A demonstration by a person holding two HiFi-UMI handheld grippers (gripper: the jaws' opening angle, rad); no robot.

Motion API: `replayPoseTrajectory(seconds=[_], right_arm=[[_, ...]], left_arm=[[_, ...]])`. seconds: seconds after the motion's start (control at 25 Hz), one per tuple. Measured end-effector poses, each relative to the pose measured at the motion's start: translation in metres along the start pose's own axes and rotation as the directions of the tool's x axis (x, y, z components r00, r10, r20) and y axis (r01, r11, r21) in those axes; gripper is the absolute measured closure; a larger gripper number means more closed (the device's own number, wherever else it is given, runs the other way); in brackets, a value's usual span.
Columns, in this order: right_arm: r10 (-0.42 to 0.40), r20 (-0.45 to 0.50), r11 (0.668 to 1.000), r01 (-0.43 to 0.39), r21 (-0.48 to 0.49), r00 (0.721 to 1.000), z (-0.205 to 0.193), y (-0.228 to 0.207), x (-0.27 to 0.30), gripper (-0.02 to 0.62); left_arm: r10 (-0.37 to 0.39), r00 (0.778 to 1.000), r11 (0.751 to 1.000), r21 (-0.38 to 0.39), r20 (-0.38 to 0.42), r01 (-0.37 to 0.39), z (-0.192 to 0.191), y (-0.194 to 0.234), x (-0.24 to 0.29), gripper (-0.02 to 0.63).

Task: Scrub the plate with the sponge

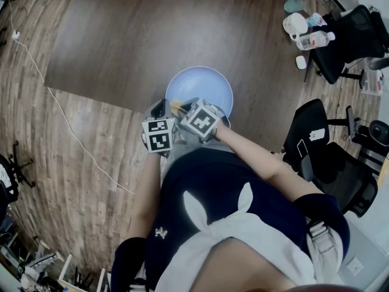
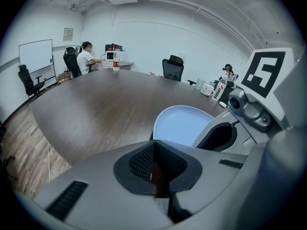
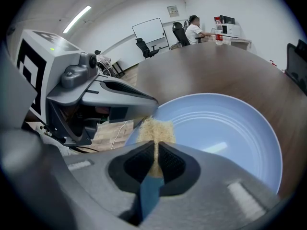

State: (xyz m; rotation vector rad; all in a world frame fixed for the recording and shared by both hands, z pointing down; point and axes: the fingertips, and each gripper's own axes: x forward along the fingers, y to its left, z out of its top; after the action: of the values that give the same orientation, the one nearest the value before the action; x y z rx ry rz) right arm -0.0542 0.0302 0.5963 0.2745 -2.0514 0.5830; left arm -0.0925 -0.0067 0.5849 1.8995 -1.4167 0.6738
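Sponge (image 3: 156, 131) work looks to be at its start or in its early strokes. The right tongs (image 3: 156, 163) are clamped on the yellow, coarse pad, whose blue backing shows low between the jaws. Its free end pokes out over the near-left rim of the plate (image 3: 225, 128). Whether the pad actually touches the rim I cannot tell from any view.

The plate is pale blue and lies flat on the dark tabletop (image 1: 134, 35), close to the near edge, right in front of the person. Its well and far side look bare and even, with no suds, streaks or dirt to be seen, so nothing shows how much has been scrubbed.

The left tongs (image 2: 158, 164) have their jaws together with nothing between them. They hover just left of the right tongs, near the same part of the rim, and do not grip the plate.

By my reading, picking up the sponge and bringing it to the plate are done. Passes across the well and the far rim are left.
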Motion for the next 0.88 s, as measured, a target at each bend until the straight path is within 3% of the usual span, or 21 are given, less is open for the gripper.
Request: replayPoseTrajectory(seconds=[0.88], right_arm=[[-0.042, -0.001, 0.997, 0.042, 0.068, 0.999, -0.007, -0.021, -0.007, 0.571]], left_arm=[[-0.008, 1.0, 1.0, -0.004, -0.022, 0.008, 0.0, -0.005, -0.002, 0.6]])
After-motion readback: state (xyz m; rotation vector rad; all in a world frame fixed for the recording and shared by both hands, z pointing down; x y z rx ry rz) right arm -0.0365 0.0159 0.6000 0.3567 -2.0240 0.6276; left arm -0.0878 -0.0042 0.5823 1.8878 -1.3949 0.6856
